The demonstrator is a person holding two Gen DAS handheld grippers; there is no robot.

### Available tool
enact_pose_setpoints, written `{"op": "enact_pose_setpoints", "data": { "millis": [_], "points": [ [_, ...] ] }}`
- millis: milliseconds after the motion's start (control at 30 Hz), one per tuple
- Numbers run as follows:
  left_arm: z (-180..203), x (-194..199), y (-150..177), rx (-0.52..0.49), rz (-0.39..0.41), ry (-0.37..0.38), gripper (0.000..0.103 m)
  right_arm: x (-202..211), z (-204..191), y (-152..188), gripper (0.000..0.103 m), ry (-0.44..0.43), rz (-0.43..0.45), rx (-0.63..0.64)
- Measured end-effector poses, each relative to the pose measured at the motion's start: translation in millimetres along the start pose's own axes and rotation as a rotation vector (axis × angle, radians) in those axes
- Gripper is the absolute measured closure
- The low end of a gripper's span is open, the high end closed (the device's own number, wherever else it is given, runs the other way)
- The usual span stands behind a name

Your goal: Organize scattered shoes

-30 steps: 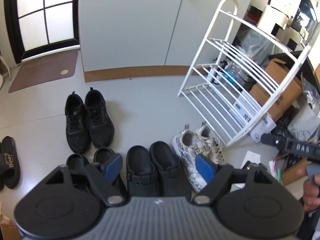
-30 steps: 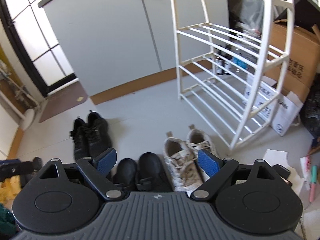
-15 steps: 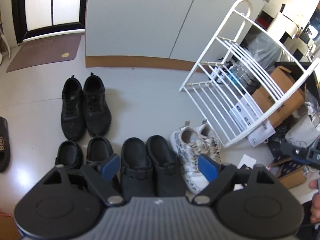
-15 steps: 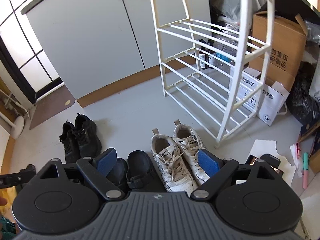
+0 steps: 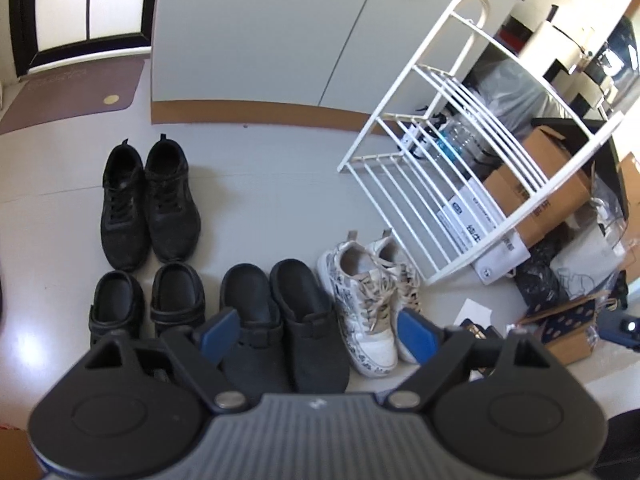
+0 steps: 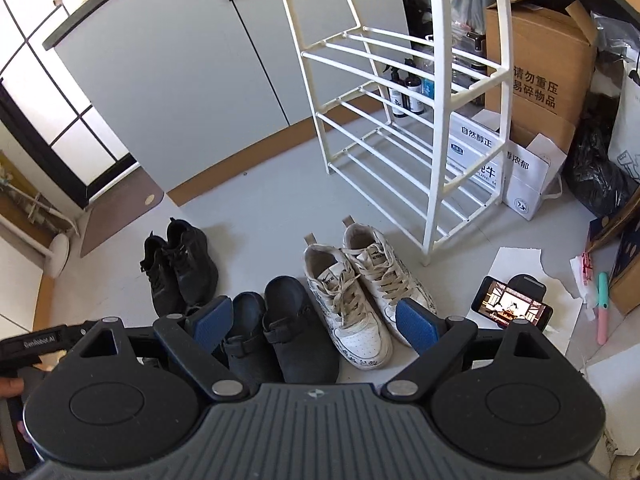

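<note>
Shoes lined up, both grabbers empty

Your right gripper (image 6: 316,324) and left gripper (image 5: 318,330) gape wide; the white lace-up sneakers (image 6: 360,284) lie lengthwise just ahead, nearer your right.

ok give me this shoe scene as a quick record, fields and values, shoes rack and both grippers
shoes on floor: four pairs, each set side by side
black sneakers: farthest pair, toward the cabinet
small black clogs: nearer than the sneakers
large black clogs: middle of the near row
white sneakers: beside the large clogs, nearest the rack
shoe rack: white, upright, no shoes on its shelves
left gripper: open, holding nothing
right gripper: open, holding nothing
phone: on the floor, screen lit
</note>
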State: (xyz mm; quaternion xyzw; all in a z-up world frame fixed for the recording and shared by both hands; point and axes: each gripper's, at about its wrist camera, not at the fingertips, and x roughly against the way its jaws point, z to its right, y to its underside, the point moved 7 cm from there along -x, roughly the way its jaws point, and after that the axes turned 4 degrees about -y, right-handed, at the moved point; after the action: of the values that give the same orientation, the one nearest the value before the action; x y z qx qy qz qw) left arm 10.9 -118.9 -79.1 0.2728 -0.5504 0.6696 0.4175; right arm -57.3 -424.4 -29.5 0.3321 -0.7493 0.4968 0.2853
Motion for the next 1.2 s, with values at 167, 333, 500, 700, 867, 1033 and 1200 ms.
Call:
{"op": "enact_pose_setpoints", "data": {
  "millis": [167, 333, 500, 700, 867, 1033, 1200],
  "points": [
    [7, -12, 0, -0.068, -0.048, -0.002, 0.015, -18, 7, 2, 0.011, -0.036, -0.048, 0.031],
    [2, -32, 12, -0.149, -0.123, -0.05, 0.015, -46, 14, -9, 0.011, -0.022, -0.107, 0.053],
    [-9, -51, 16, -0.137, -0.155, -0.072, 0.015, -71, 13, -17, 0.011, 0.008, -0.14, 0.096],
    [-14, -54, 4, -0.059, -0.146, -0.032, 0.015, -86, 8, -24, 0.011, -0.004, -0.133, 0.148],
    [-11, -59, -3, -0.07, -0.141, -0.037, 0.015, -97, 14, -28, 0.011, -0.002, -0.183, 0.156],
    [-20, -64, 1, -0.016, -0.177, -0.034, 0.015, -98, 24, -36, 0.011, -0.011, -0.187, 0.146],
    [-20, -64, 4, -0.002, -0.188, -0.011, 0.015, -96, 35, -36, 0.011, -0.011, -0.189, 0.134]
  ]
}}
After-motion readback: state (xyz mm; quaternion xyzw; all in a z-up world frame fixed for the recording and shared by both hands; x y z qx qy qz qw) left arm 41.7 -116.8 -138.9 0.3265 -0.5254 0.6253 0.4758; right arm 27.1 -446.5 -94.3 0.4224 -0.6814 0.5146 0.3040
